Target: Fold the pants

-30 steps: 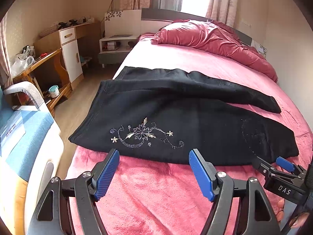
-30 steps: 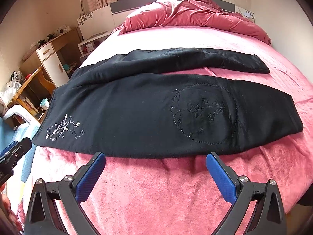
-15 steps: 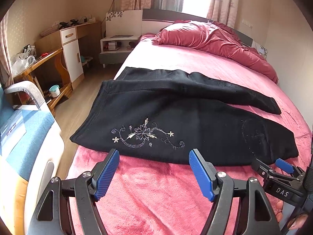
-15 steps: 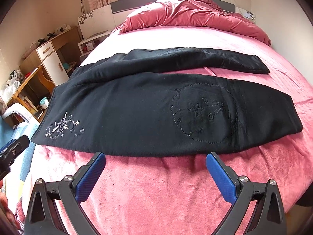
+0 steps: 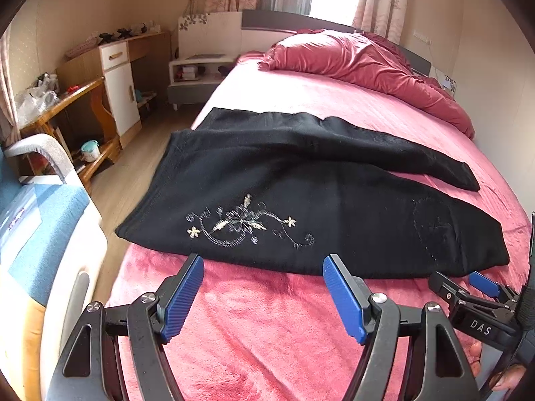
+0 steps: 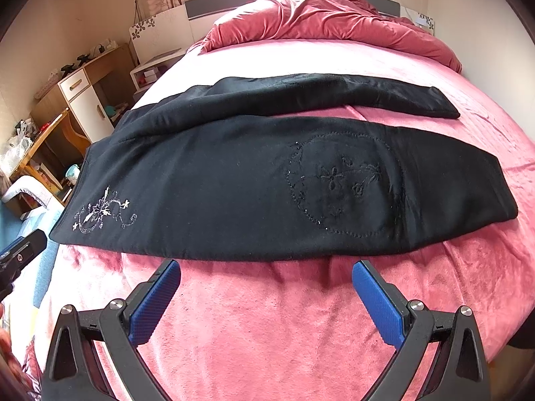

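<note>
Black pants (image 5: 334,207) lie spread across a pink bed, waist at the left edge, both legs running right. They show in the right wrist view (image 6: 234,180) too. A pale embroidered flower (image 5: 240,224) sits near the waist, a dark stitched oval (image 6: 344,183) on the near leg. My left gripper (image 5: 264,284) is open and empty just short of the near hem below the flower. My right gripper (image 6: 265,284) is open and empty just short of the near leg's edge. Its tip also shows at the lower right of the left wrist view (image 5: 481,284).
The pink bed cover (image 6: 267,327) lies under the pants. A rumpled red duvet (image 5: 361,67) is piled at the head. A blue and white chair (image 5: 43,234) stands by the bed's left side. A desk (image 5: 67,100) and nightstand (image 5: 197,73) stand beyond.
Both grippers have eased back slightly, so the pants sit a little farther from the fingertips. The pants have not moved and both grippers stay open.
</note>
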